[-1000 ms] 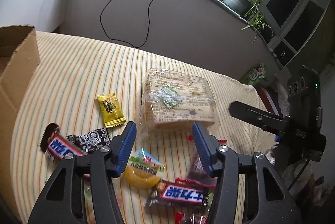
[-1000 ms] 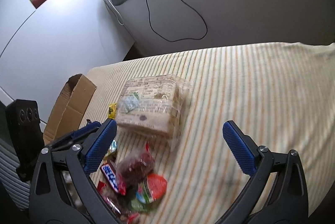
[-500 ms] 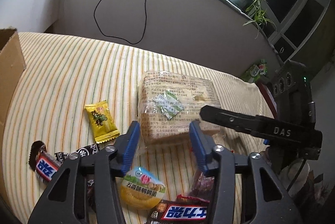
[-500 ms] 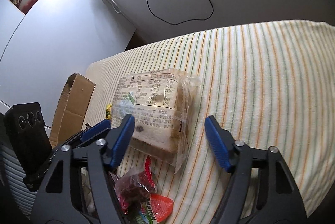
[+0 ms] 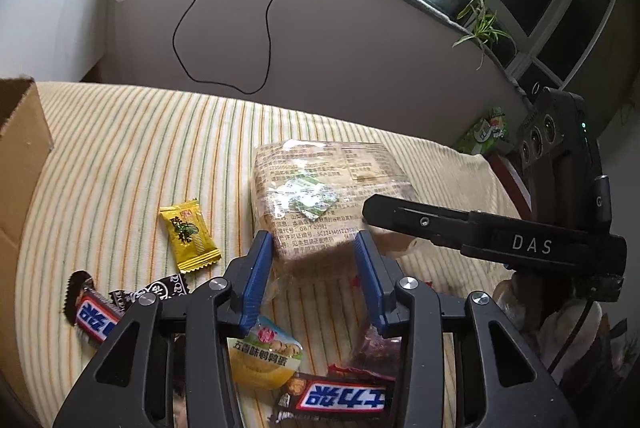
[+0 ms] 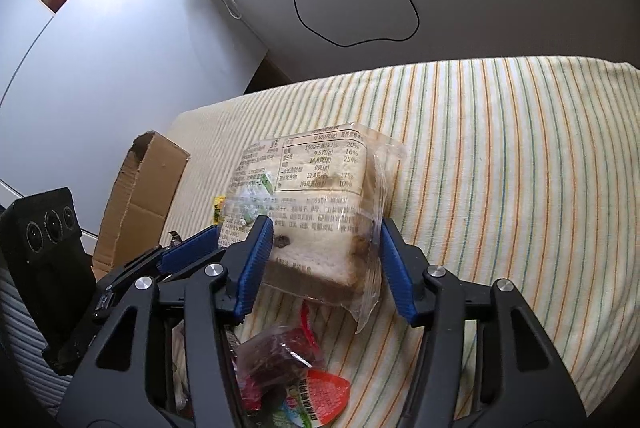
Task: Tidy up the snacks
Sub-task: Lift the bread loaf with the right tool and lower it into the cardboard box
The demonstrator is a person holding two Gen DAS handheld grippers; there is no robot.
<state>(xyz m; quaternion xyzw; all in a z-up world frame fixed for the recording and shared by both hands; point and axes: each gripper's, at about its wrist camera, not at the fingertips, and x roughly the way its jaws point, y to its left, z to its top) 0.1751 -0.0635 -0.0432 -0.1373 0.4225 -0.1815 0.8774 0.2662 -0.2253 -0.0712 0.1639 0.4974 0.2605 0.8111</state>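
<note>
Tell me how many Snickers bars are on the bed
2. One Snickers bar lies at the near left, beside the black patterned wrapper. The other lies at the near edge, under the left gripper. More may be hidden under the grippers.

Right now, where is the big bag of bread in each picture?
Left wrist view: the bread bag lies mid-picture on the striped cloth, just past the left gripper.
Right wrist view: the bread bag is mid-picture, between the right gripper fingers.
Shared landmark: the cardboard box, left of the bag.
</note>
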